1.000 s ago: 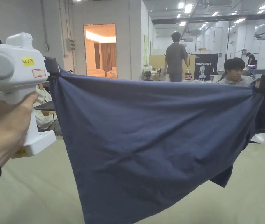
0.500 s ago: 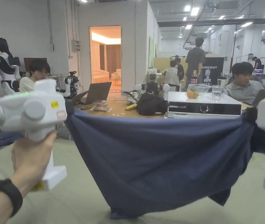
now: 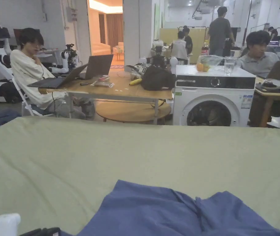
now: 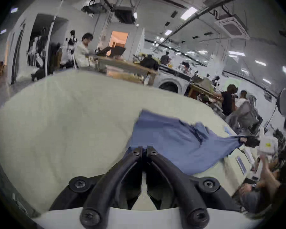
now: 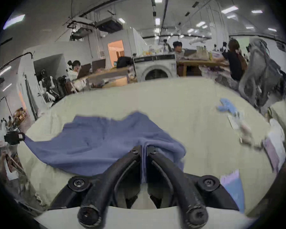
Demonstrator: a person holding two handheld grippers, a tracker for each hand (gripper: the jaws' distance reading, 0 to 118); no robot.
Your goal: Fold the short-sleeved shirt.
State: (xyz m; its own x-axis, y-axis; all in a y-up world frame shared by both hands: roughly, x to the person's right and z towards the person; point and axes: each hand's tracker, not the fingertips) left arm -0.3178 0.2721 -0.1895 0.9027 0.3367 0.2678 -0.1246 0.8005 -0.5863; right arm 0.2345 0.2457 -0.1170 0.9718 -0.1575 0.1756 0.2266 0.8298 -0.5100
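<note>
While the room behind is pretty busy, the biggest thing up close is the table [image 3: 74,153], covered in a pale green cloth that runs right across the head view. Beyond its far edge there's a washing machine [image 3: 213,101] with a glass and some fruit on top, and a wooden desk [image 3: 118,90] with laptops where a person in a white top [image 3: 28,70] sits.

On the near part of the table lies the shirt [image 3: 154,212], blue, mostly flat on the cloth with some wrinkles and a fold line near the middle. It's strung out between the two grippers, so its near edge is pulled into points at both ends.

Left gripper [image 4: 144,150]: in its own view the jaws are squeezed together with a corner of the blue fabric pinched between the tips. From the right gripper view you can see it off to the side, fabric drawn taut into it.

Right gripper [image 5: 144,148]: same deal, jaws closed with a strip of shirt running down between them. The fabric bunches up just ahead of the tips.

Smallest bit: a light blue scrap [image 5: 226,107] sits on the cloth, well apart from the shirt.
</note>
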